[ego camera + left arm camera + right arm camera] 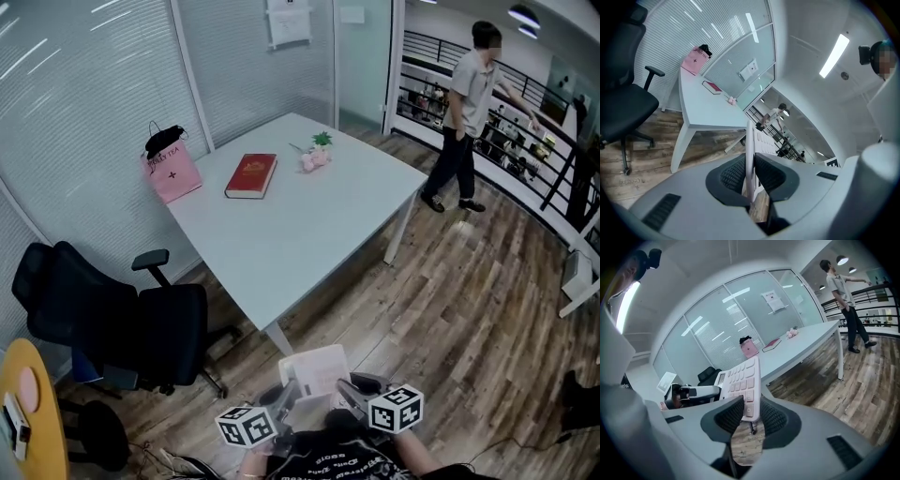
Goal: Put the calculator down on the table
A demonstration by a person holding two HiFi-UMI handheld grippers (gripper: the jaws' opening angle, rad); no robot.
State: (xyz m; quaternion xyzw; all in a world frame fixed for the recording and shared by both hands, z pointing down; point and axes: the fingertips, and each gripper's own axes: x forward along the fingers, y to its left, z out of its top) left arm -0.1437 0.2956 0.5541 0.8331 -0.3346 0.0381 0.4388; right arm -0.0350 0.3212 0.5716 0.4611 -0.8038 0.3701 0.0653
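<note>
Head view: a flat, white rectangular plastic calculator is seen low at the bottom edge of the frame. It is held between the left gripper and the right gripper, above the wood-plank floor and short of the near corner of the pale grey rectangular table. On the far part of the table a red hardcover book and a small pink ornament with a green sprig are noted. A pink paper bag stands at its left corner. Left gripper view: the jaws are clenched on the calculator's thin edge, which is seen end-on between the ribbed black pads. Right gripper view: the jaws are closed on the calculator's lower edge, with the keys turned toward the left pad. Contact at the other pad is probably made, though that side is hard to read. Progress: the calculator is grasped in both grippers and is off the table, so nothing is set down yet. Left to do, as judged: it must be brought over bare tabletop, laid flat and released by both grippers.
</note>
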